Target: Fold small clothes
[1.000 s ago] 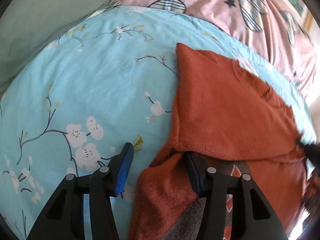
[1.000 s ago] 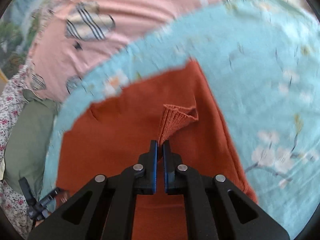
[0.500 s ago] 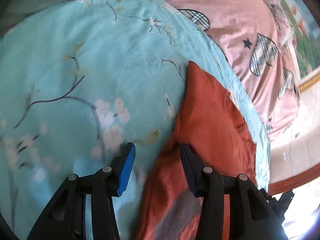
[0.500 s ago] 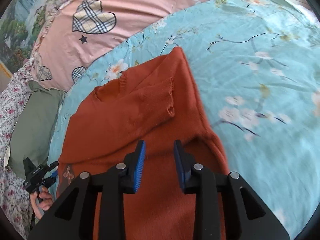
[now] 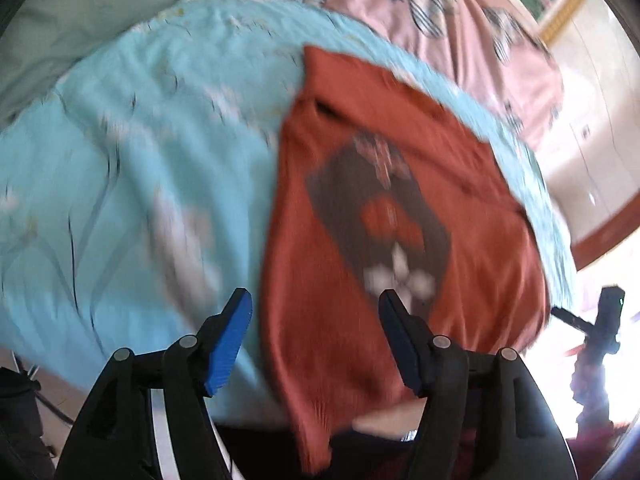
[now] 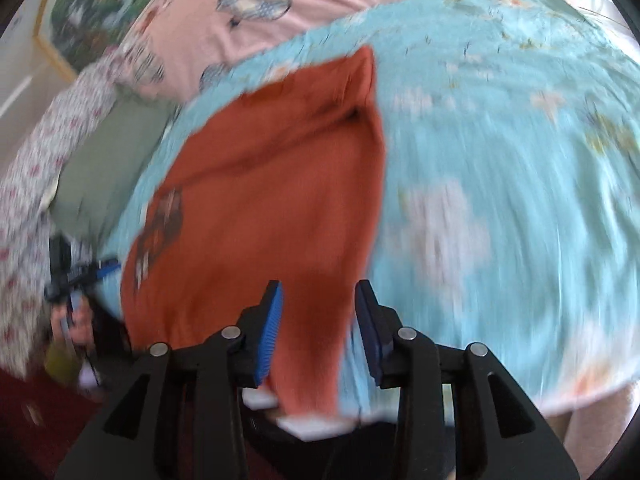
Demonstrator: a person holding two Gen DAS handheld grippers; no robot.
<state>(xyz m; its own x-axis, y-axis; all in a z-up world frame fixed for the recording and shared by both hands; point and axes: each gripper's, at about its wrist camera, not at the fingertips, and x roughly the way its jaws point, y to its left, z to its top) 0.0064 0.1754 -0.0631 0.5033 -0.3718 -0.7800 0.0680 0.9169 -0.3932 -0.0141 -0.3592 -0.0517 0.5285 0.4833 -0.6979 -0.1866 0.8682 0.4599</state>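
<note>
A small rust-orange knit sweater (image 5: 348, 208) with a dark patterned patch on its front lies on a light blue floral bedspread (image 5: 132, 168), its sides folded in; its lower edge hangs over the bed's near edge. It also shows in the right wrist view (image 6: 260, 200). My left gripper (image 5: 316, 332) is open, its jaws straddling the sweater's lower left part without holding it. My right gripper (image 6: 318, 324) is open over the sweater's lower right corner. Both views are motion-blurred.
Pink pillows with plaid hearts (image 5: 440, 12) lie at the bed's far side, a grey-green pillow (image 5: 80, 12) at the far left. The right gripper shows at the left view's right edge (image 5: 600, 328). The bed's near edge and floor (image 6: 48, 412) lie just below the grippers.
Both grippers have pulled back toward the bed's near edge. The right gripper let go of the sleeve cuff and opened. The left jaws opened wider.
</note>
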